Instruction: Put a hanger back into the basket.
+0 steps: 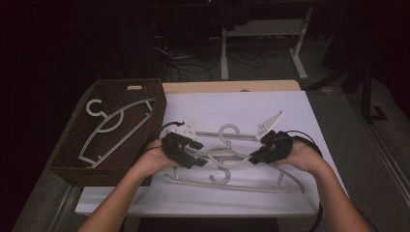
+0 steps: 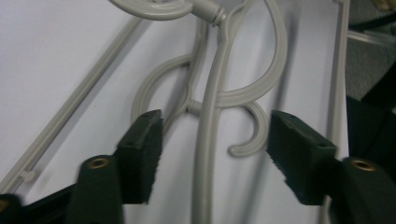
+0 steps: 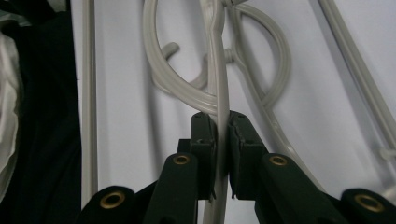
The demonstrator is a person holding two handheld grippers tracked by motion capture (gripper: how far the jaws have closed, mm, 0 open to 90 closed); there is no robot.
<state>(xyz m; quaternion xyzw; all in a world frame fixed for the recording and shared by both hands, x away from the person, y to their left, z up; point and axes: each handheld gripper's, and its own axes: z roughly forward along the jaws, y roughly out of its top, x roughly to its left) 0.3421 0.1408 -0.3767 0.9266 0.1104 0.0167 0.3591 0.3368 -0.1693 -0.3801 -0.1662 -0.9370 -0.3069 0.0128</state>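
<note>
Hangers of pale grey plastic lie tangled at the centre of the high view, on the white table (image 1: 290,104). The right tongs (image 3: 220,128) are clamped on the thin arm of the upper hanger (image 3: 219,70); the left tongs (image 2: 215,144) stand apart around that arm, their pads not touching it. The lower hanger (image 1: 232,186) has its hook threaded through the upper one, so lifting may drag both along. At the left of the frame, the brown basket (image 1: 72,166) holds another hanger (image 1: 116,130).

White-covered table (image 1: 290,104), pale plastic hangers (image 1: 232,183) flat at its middle, brown wicker basket (image 1: 72,159) left.
</note>
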